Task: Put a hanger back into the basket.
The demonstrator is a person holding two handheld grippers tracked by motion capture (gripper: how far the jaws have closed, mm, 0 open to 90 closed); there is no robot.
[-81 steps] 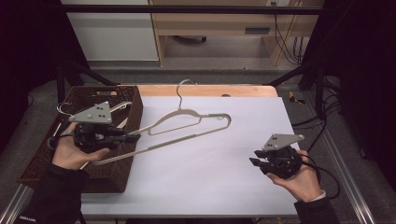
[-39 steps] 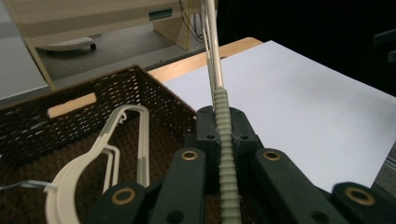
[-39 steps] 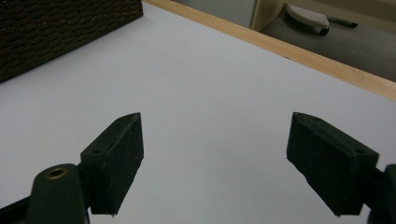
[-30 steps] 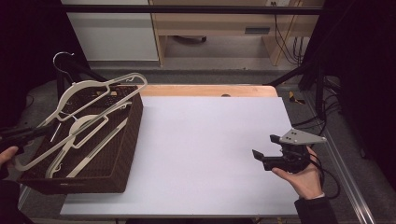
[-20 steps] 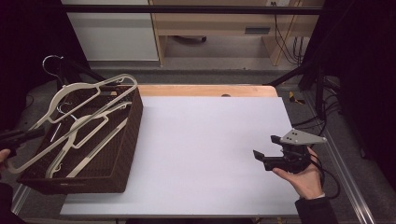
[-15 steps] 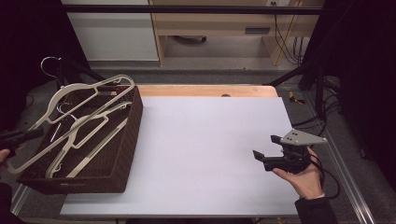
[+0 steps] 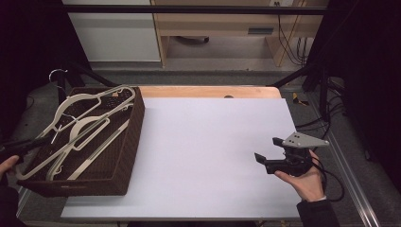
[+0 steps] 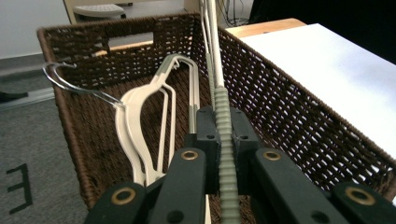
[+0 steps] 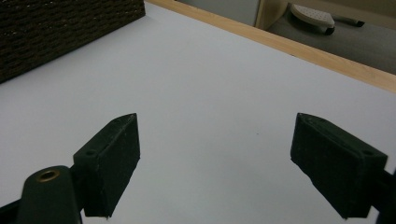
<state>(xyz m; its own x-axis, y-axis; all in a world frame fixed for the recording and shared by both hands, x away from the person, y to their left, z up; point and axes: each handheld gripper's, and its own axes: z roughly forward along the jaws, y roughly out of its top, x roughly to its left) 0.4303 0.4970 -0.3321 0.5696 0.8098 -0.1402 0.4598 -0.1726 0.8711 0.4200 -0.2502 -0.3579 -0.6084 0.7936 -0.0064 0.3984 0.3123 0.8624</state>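
High view: left gripper (image 7: 28, 143) at 9 o'clock edge, clamping cream plastic hanger (image 7: 90, 106) held above dark brown woven basket (image 7: 127, 156); more cream hangers (image 7: 82, 137) inside. Right gripper (image 7: 267, 153) at 4 o'clock over white table sheet (image 7: 208, 142), jaws apart, empty.

Left gripper view: jaws pinched on hanger's ribbed grey-green bar (image 8: 224, 126), basket beneath.

Right gripper view: jaws wide, bare sheet between, basket corner at 10 o'clock.
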